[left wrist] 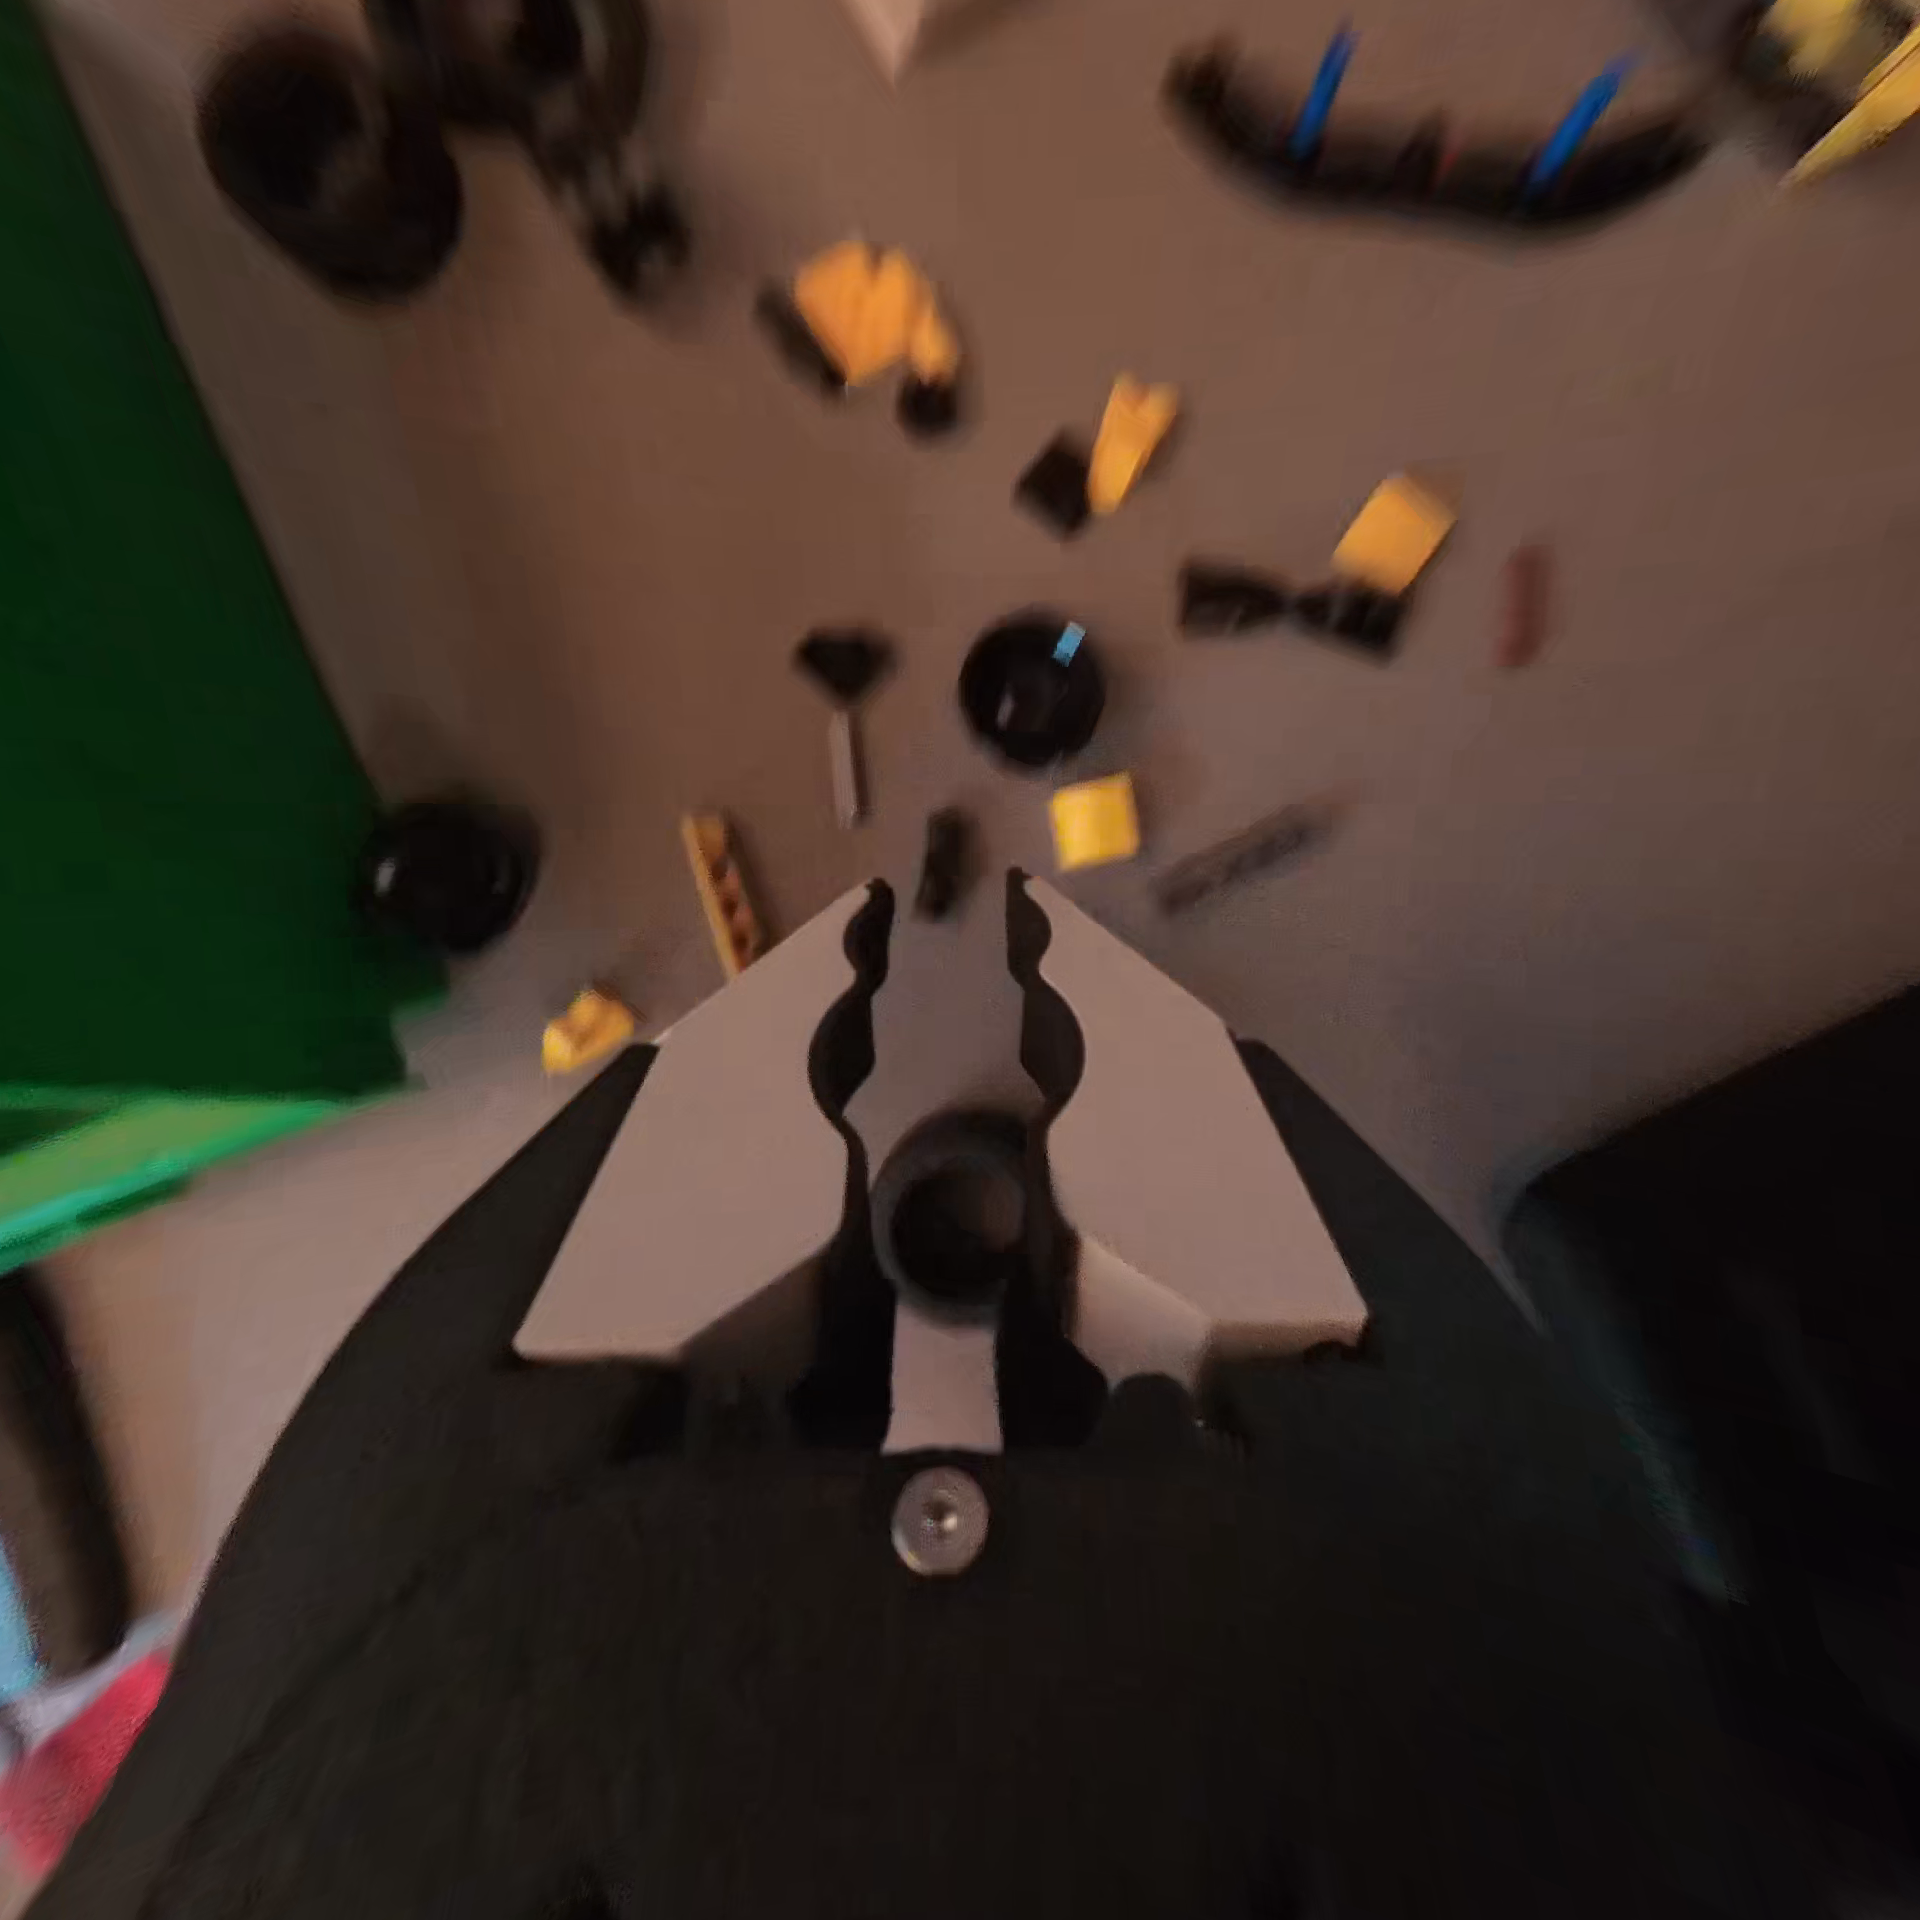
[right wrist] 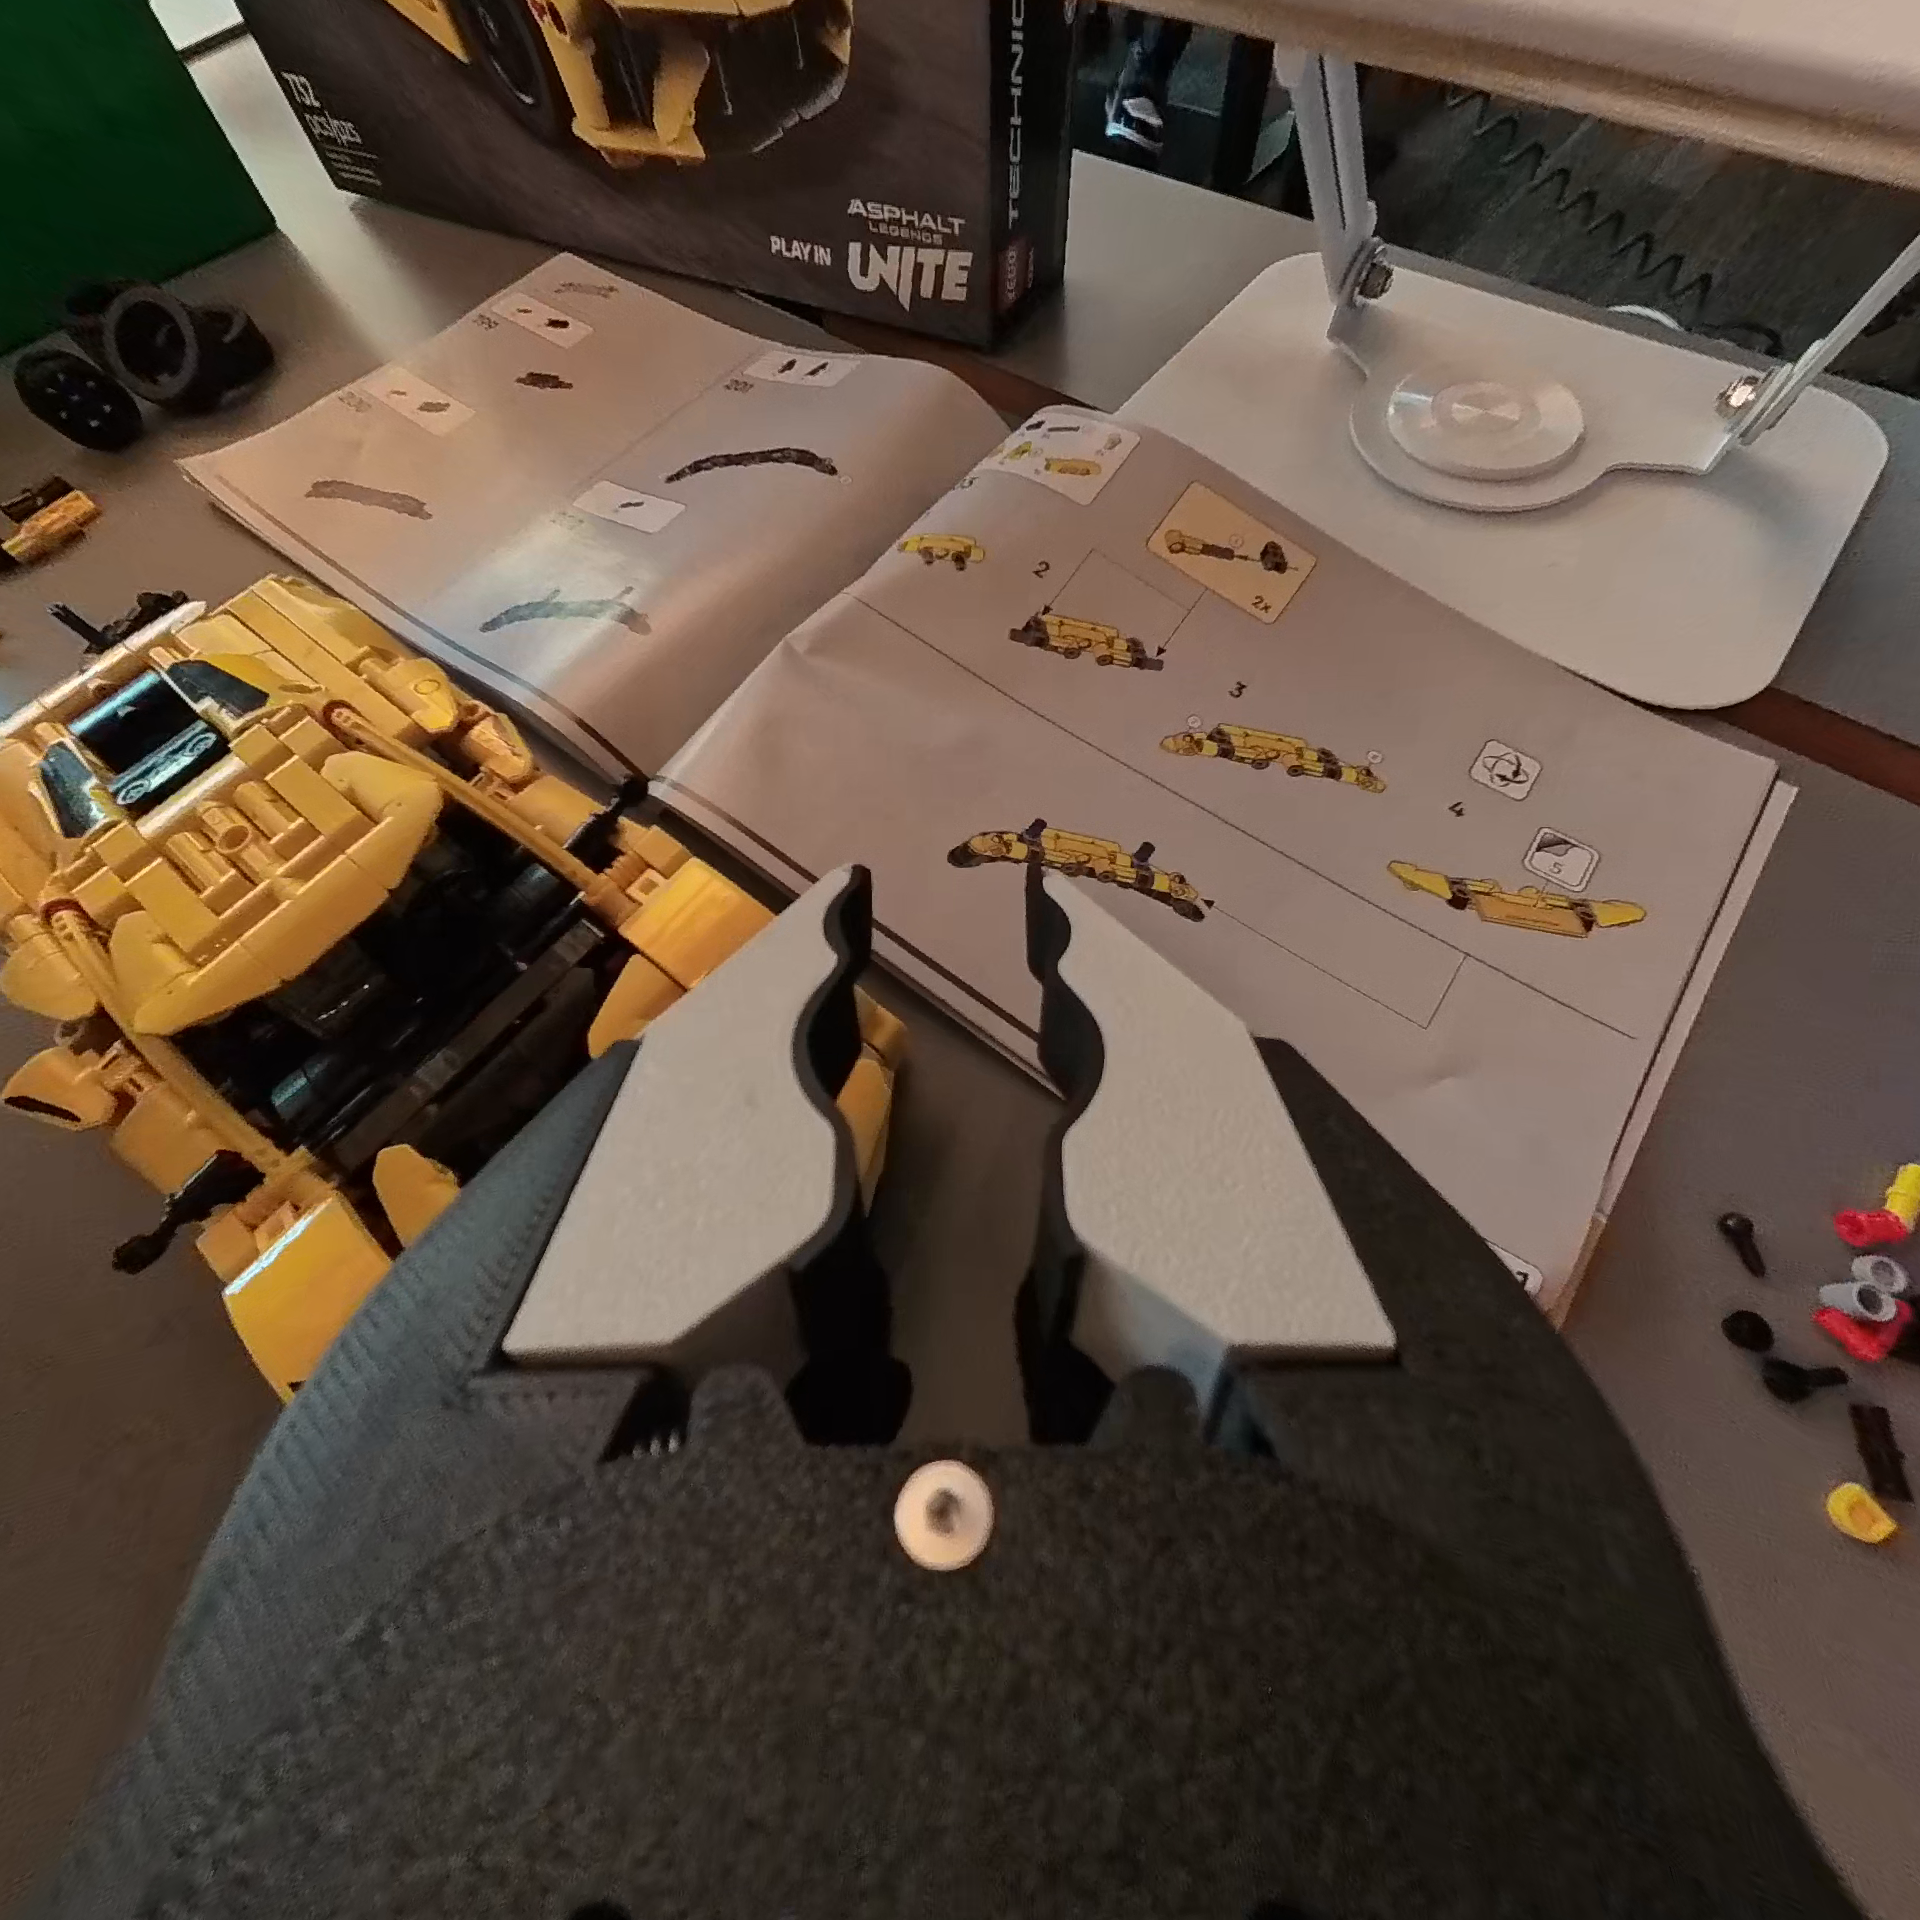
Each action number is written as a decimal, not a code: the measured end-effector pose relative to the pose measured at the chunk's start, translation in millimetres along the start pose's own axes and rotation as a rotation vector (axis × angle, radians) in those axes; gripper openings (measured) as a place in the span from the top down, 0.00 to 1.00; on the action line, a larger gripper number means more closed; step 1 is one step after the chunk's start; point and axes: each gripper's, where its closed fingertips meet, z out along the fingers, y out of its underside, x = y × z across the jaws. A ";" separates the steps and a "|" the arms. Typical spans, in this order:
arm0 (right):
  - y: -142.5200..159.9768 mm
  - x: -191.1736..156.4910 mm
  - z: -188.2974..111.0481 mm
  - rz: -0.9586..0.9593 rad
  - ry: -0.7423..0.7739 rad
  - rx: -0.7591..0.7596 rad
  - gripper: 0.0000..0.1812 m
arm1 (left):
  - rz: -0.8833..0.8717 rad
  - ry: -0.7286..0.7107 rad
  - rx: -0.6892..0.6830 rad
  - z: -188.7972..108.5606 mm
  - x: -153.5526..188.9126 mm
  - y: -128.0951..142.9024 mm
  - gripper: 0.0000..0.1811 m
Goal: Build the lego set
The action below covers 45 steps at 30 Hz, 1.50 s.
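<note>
The left wrist view is motion-blurred. My left gripper (left wrist: 943, 894) hovers over loose yellow and black pieces on the table; a small black piece (left wrist: 940, 862) lies just past its tips. A dark round ring-like piece (left wrist: 956, 1216) sits gripped between the jaws, deep near their base, and stays sharp while the table blurs. In the right wrist view my right gripper (right wrist: 951, 883) is open and empty, above the open instruction booklet (right wrist: 1195, 790). The part-built yellow car (right wrist: 260, 883) lies left of it, touching the left finger's outline.
Black wheel (left wrist: 1029, 691), yellow brick (left wrist: 1093, 821), black tyres (left wrist: 332, 177) and a green board (left wrist: 156, 623) surround the left gripper. The set's box (right wrist: 727, 156), a white stand base (right wrist: 1558, 488), tyres (right wrist: 135, 364) and small red, grey and black pins (right wrist: 1860, 1299) lie around the booklet. My right fingertips sit around 50 centimetres from my left ones.
</note>
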 end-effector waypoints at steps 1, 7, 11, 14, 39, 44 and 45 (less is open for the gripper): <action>0.4 0.2 0.1 -0.004 0.003 -0.002 0.84 | -0.016 -0.034 -0.025 0.1 -8.1 9.3 0.88; 3.8 -0.7 3.0 -0.012 0.001 -0.021 0.84 | -0.147 -0.063 0.108 7.6 -23.9 -12.9 0.88; 4.2 3.5 0.2 -0.040 0.030 -0.028 0.84 | -0.105 -0.039 0.085 24.4 -20.4 -23.9 0.88; 4.0 5.3 -1.3 -0.041 0.035 -0.026 0.84 | -0.079 -0.030 0.025 36.8 -18.3 -19.3 0.91; -2.4 -10.3 -8.3 0.016 -0.053 0.021 0.86 | 0.517 0.463 0.188 67.5 287.2 -139.3 0.98; -0.7 -12.3 -6.8 -0.016 -0.040 0.009 0.86 | 0.505 0.518 0.166 66.9 295.6 -134.2 0.98; -0.4 -12.5 -6.5 -0.012 -0.042 0.010 0.86 | 0.497 0.531 0.166 66.8 297.6 -134.0 0.98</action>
